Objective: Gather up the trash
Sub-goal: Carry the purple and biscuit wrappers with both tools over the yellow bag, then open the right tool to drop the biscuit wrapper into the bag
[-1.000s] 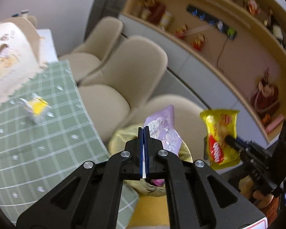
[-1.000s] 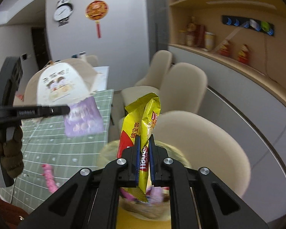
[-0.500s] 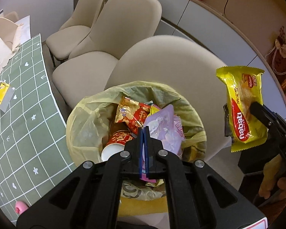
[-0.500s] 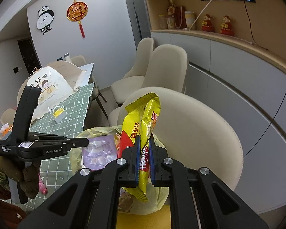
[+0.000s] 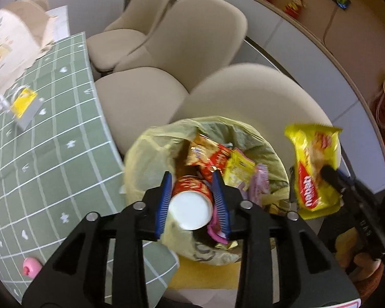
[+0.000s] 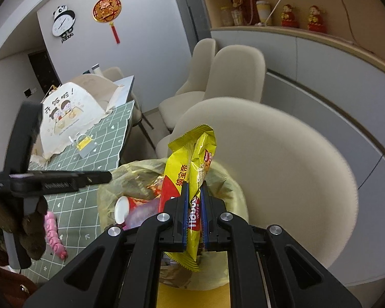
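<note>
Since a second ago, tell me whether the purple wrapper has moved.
Yes. The left gripper has just been opening and no longer clamps it; the purple wrapper now lies down inside the bin bag.

Glossy yellow foil wafer wrapper (image 6: pixel 192 169), crinkled. Thin, translucent yellow plastic bin liner (image 5: pixel 146 159), wrinkled, slightly shiny. Shiny foil snack packets (image 5: pixel 208 156) and a glossy red paper cup (image 5: pixel 191 200) with smooth white base inside. Matt black plastic gripper arms; ribbed blue pads (image 5: pixel 164 200); bright metal pivot pins (image 5: pixel 139 205). Matt green checked tablecloth (image 5: pixel 38 159), left. Smooth, matt beige chair shells (image 5: pixel 200 38), far.
</note>
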Tool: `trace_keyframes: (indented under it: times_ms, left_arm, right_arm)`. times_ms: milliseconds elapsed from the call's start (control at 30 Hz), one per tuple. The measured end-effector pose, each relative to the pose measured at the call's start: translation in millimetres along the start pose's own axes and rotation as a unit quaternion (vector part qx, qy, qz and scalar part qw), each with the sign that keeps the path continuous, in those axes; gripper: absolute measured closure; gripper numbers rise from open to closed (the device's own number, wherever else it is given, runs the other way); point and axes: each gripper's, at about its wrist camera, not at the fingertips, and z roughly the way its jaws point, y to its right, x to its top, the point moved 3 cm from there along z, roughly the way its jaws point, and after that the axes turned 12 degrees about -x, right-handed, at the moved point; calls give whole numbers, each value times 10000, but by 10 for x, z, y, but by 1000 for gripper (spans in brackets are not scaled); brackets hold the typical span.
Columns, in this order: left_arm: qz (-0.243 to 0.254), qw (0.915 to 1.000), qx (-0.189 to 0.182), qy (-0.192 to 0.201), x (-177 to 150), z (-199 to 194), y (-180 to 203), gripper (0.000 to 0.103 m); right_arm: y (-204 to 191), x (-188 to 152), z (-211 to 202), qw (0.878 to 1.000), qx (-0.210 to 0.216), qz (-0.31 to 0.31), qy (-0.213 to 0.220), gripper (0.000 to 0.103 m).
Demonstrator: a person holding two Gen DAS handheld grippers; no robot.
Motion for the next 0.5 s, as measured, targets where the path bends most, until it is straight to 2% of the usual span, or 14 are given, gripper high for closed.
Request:
trace_keyframes:
  times_ms: [233, 367, 500]
  left_arm:
    - [-315, 9984, 195, 430, -107, -447, -319, 67]
    - [-345, 9956, 562, 660, -237, -727, -508, 66]
    - [-499, 9922, 840, 780, -421, -960, -720, 66]
  right_arm:
    - [-337, -201, 542, 9969, 410, -239, -620, 93]
    - [-475, -383, 933, 9932, 265, -449, -1037, 93]
    - [-543, -522, 1142, 9898, 179, -523, -1312, 93]
